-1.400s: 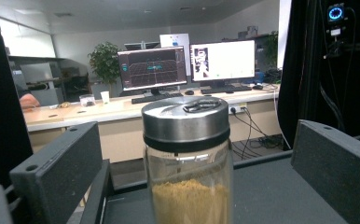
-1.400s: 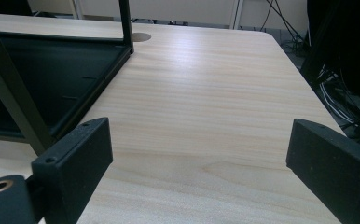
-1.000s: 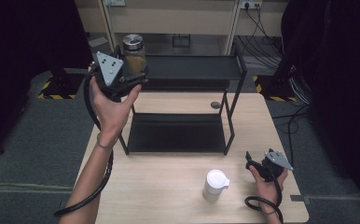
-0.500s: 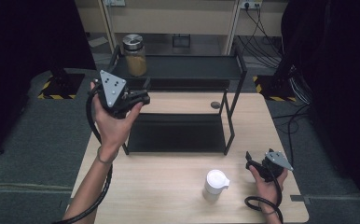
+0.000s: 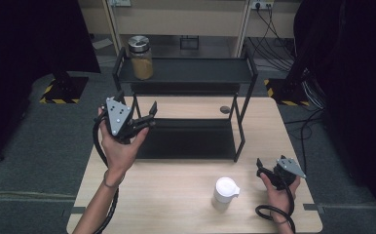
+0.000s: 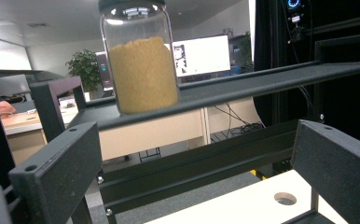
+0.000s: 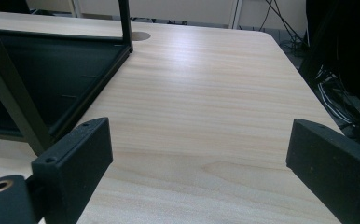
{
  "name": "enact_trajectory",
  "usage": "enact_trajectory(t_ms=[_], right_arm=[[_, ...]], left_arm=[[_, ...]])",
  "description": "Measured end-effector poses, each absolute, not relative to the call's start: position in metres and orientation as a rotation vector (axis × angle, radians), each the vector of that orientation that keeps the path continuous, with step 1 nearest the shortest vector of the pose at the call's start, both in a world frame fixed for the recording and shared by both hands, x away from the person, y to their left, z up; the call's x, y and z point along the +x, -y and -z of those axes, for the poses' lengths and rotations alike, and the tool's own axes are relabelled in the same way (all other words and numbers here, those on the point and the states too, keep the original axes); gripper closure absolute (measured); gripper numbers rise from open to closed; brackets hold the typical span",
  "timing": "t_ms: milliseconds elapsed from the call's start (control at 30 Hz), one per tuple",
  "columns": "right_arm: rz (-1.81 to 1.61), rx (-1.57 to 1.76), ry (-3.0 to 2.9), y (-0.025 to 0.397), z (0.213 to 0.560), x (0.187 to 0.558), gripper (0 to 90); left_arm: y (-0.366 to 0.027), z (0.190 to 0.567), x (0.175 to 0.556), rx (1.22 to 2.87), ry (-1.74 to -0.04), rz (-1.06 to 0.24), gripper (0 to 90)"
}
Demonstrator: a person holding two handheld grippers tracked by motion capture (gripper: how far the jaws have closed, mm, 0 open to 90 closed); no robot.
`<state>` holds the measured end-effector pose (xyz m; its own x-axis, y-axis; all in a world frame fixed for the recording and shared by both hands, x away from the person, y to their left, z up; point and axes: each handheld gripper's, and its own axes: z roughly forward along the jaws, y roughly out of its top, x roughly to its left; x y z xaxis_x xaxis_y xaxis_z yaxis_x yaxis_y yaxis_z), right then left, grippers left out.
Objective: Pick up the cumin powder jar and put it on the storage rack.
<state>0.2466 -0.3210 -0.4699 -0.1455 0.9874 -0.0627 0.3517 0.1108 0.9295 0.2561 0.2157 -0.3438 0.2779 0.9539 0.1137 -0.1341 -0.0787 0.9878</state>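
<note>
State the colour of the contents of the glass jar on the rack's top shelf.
Yellow-ochre granules fill the glass jar; the left gripper view shows it best.

Dim, dark-edged high view; gripper views brighter, glare on table (image 7: 206, 60), slightly soft

High view: I look forward and down from above on the table (image 5: 176, 204). Left gripper view: raised, close, facing past its jaws up at the rack (image 6: 243, 84) top shelf and jar (image 6: 141, 60), both shared with high. Right gripper view: low, skimming the tabletop; rack corner at left, shared.
</note>
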Motion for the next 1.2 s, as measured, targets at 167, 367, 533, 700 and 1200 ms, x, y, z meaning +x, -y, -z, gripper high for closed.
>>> enact_trajectory(t_ms=[167, 367, 533, 700, 1200], right_arm=[[-1.044, 1.339, -1.618, 0.321, 0.47, 0.247, 7.2], [-1.045, 1.338, -1.618, 0.321, 0.47, 0.247, 7.1], [-1.04, 1.336, -1.621, 0.321, 0.47, 0.247, 7.1], [-1.04, 1.336, -1.62, 0.321, 0.47, 0.247, 7.1], [-1.043, 1.337, -1.618, 0.321, 0.47, 0.247, 7.1]], left_arm=[[-0.214, 0.351, 0.252, 1.316, -0.847, -1.132, 1.1], [-0.212, 0.364, 0.245, 1.317, -0.824, -1.145, 1.1], [-0.211, 0.374, 0.241, 1.331, -0.825, -1.135, 1.1], [-0.212, 0.385, 0.238, 1.332, -0.833, -1.12, 1.2], [-0.21, 0.413, 0.232, 1.343, -0.859, -1.099, 1.9]])
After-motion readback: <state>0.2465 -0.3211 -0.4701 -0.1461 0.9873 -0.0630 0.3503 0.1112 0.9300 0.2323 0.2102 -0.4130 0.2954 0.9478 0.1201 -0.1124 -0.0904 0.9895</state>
